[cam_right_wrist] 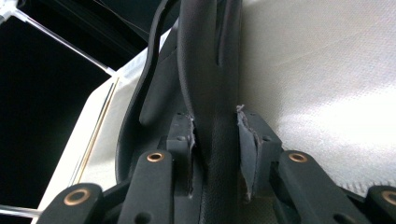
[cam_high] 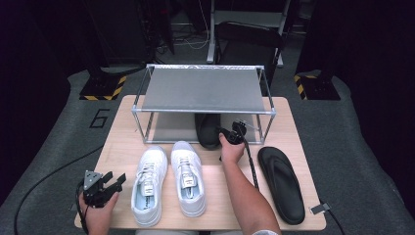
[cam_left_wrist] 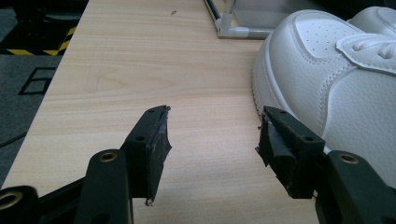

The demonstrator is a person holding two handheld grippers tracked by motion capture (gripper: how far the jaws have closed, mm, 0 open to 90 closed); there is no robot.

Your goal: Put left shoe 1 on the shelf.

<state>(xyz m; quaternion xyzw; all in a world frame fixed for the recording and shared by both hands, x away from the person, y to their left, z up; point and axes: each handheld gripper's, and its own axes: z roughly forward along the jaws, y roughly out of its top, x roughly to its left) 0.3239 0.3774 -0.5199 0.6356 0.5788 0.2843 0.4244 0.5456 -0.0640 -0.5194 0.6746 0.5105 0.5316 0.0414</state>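
A black sandal (cam_high: 208, 129) lies half under the metal rack (cam_high: 205, 88), on its lower shelf, heel toward me. My right gripper (cam_high: 222, 133) is at that heel, shut on the sandal. In the right gripper view both pads press on the black sandal (cam_right_wrist: 205, 70) held between the jaws of the gripper (cam_right_wrist: 215, 126). The second black sandal (cam_high: 283, 183) lies flat at the table's right. My left gripper (cam_high: 115, 177) rests at the front left corner, open and holding nothing, and its jaws (cam_left_wrist: 212, 126) stand wide over bare wood beside a white sneaker (cam_left_wrist: 336, 79).
Two white sneakers (cam_high: 149, 183) (cam_high: 188, 176) stand side by side at the front middle, toes toward the rack. The wooden table (cam_high: 122, 142) has bare room left of the sneakers. The rack's top shelf holds nothing. A cable (cam_high: 252, 164) trails from the right gripper.
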